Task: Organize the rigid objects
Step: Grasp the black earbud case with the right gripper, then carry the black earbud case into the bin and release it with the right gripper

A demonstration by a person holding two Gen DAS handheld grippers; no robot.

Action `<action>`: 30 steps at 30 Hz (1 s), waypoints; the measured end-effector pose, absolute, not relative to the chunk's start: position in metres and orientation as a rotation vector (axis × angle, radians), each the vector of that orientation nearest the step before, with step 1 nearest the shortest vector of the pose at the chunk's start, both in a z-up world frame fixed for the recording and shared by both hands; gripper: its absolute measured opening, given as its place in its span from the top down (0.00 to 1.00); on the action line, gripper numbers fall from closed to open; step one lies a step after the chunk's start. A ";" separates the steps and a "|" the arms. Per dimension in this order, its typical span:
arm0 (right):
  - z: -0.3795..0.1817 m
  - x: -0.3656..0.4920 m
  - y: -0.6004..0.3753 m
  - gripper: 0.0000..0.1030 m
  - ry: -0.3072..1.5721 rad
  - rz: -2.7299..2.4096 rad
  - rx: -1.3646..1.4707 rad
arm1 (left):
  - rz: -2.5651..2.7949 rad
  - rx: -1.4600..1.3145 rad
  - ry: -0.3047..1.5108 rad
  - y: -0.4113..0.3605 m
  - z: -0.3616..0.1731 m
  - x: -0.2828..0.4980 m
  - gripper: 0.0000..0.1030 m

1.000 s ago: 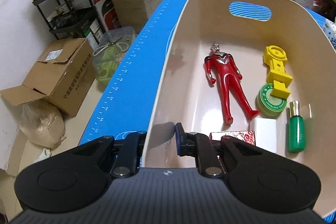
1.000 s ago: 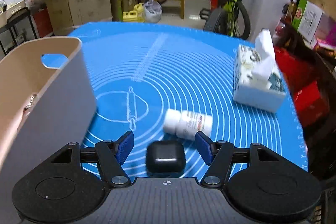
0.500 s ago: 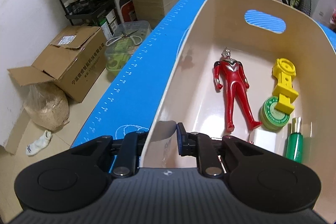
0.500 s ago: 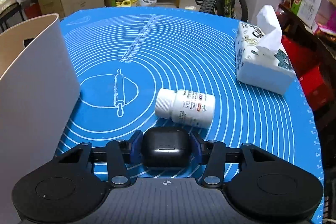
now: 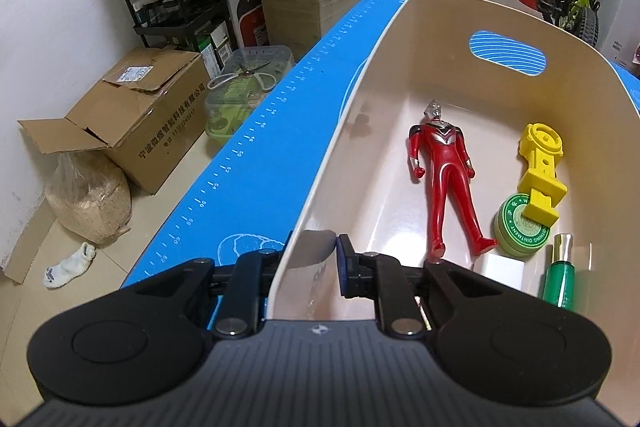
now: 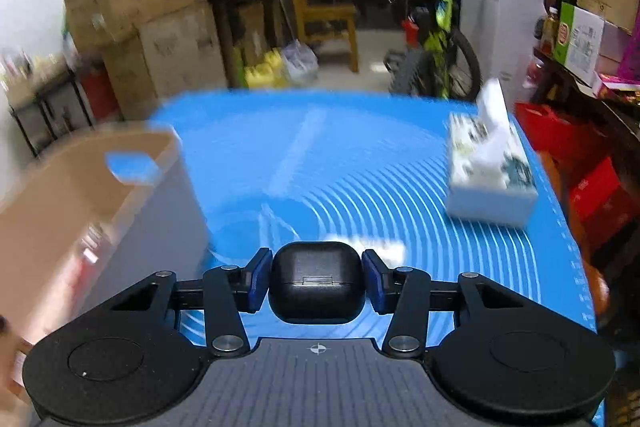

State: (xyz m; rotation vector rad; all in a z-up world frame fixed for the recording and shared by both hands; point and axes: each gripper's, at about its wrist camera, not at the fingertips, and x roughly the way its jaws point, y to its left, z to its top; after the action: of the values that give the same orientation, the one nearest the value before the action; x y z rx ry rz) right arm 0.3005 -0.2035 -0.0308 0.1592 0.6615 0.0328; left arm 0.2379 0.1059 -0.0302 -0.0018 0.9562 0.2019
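**Black earbud case clamped above the mat, bin gripped by its rim**

Readable print first: "OINTMENT" in white on the lid of a round green tin [image 5: 522, 227]; Chinese characters along the side of an open cardboard box [image 5: 132, 119] on the floor; ruler ticks and numerals down the edge of the blue silicone mat [image 5: 256, 155]. Lettering on the stacked cartons in the right wrist view smeared by blur — not legible.

Right gripper [image 6: 318, 281] clamped on a black earbud case [image 6: 318, 283], both blue pads pressed to its sides, lid seam and small latch facing the camera, long axis running across from pad to pad. Held clear above the mat, with a white blurred shape below it — probably a pill bottle. Patterned tissue box [image 6: 490, 171] well off to the right.

Left gripper [image 5: 310, 263] pinched on the near wall of the beige plastic bin [image 5: 360, 99], one finger outside, one inside.

Inside the bin: red and silver hero figure [image 5: 446, 179] on its back, head toward the handle cut-out, legs toward the camera; yellow plastic toy [image 5: 540, 167] lengthwise beside it, its near end resting on the tin; green bottle [image 5: 560, 275] with metallic cap pointing away; white block [image 5: 502, 269].
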 end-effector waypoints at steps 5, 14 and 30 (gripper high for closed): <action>0.007 0.283 -0.184 0.48 0.521 0.180 0.153 | 0.218 0.021 0.949 0.099 -0.027 0.237 0.80; 0.012 0.271 -0.125 0.48 0.539 0.453 0.030 | 0.242 0.021 0.938 0.095 -0.025 0.236 0.80; -0.023 0.280 -0.073 0.48 0.752 0.547 -0.106 | 0.236 0.018 0.941 0.096 -0.026 0.236 0.80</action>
State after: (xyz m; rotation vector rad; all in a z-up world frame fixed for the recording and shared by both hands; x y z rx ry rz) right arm 0.2797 -0.0730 -0.0234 -0.1064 0.7517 0.5472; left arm 0.2355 0.0961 -0.0258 0.0181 0.9413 0.2358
